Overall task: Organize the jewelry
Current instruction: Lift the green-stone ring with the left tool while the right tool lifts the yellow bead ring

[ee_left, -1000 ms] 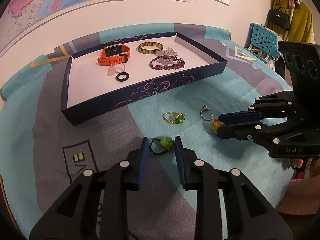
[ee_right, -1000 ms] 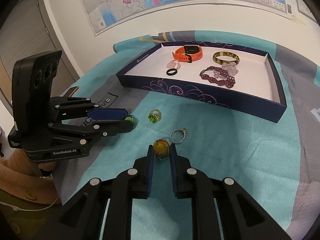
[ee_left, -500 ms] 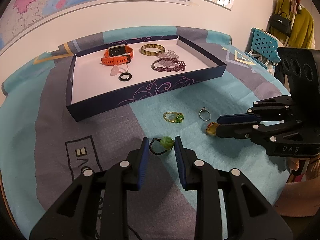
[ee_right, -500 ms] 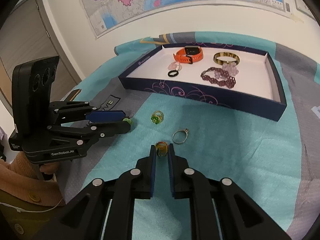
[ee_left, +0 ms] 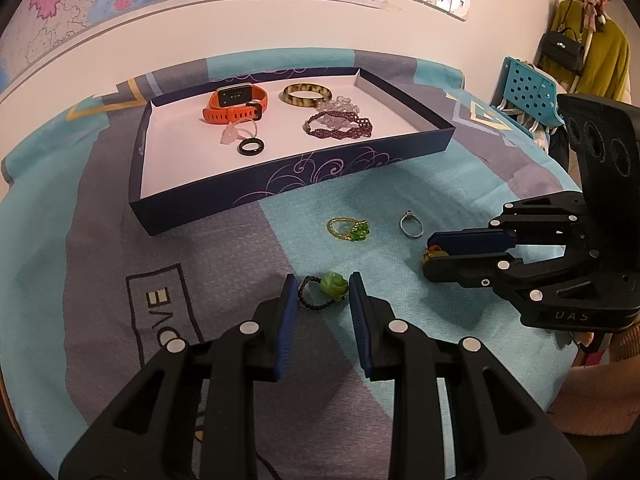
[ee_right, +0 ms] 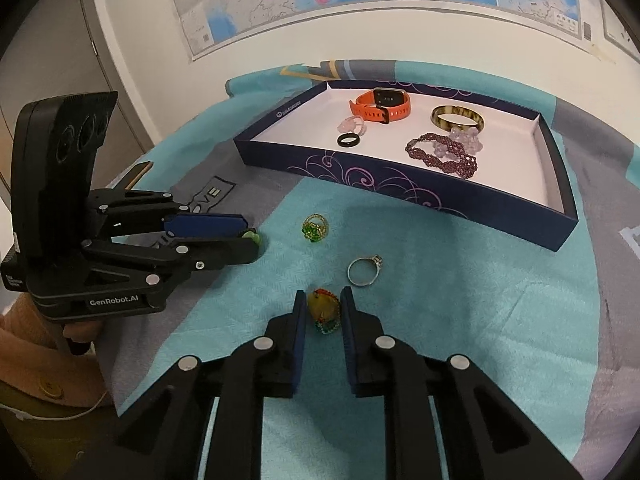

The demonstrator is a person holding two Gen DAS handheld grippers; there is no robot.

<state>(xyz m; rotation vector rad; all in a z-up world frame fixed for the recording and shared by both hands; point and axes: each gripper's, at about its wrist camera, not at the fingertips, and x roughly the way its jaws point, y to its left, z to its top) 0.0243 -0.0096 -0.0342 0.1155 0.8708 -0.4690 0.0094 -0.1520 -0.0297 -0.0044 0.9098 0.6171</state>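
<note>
Left gripper [ee_left: 322, 294]: jaws part open around the green bead ring [ee_left: 325, 290] on the cloth [ee_left: 400, 184]; a pad looks to touch the bead, but I cannot tell if it is really clamped
Right gripper [ee_right: 323, 312]: its jaws have just been closing and stand narrow around the yellow ring [ee_right: 324, 311]; the pads look against its sides, so I judge it gripped
Tray [ee_left: 224, 204]: far side of the cloth, open top, dark wall facing the grippers
In tray: orange watch [ee_left: 234, 105], bangle [ee_left: 306, 95], purple beads [ee_left: 340, 127], black ring [ee_left: 251, 147], a pale pink piece beside it
Loose on cloth: gold ring [ee_left: 349, 229] with green stones and silver ring [ee_right: 363, 271], both between the grippers and the tray
Step in hand: picking up one ring with each gripper, I think
How to do well: squeeze on the bead or stone, not on the thin band, which can slip out; lift straight up before going far, so the rings clear the near wall; put them down in the bare near part of the tray, apart from the beads
Risk: a ring may turn or drop while it is carried
</note>
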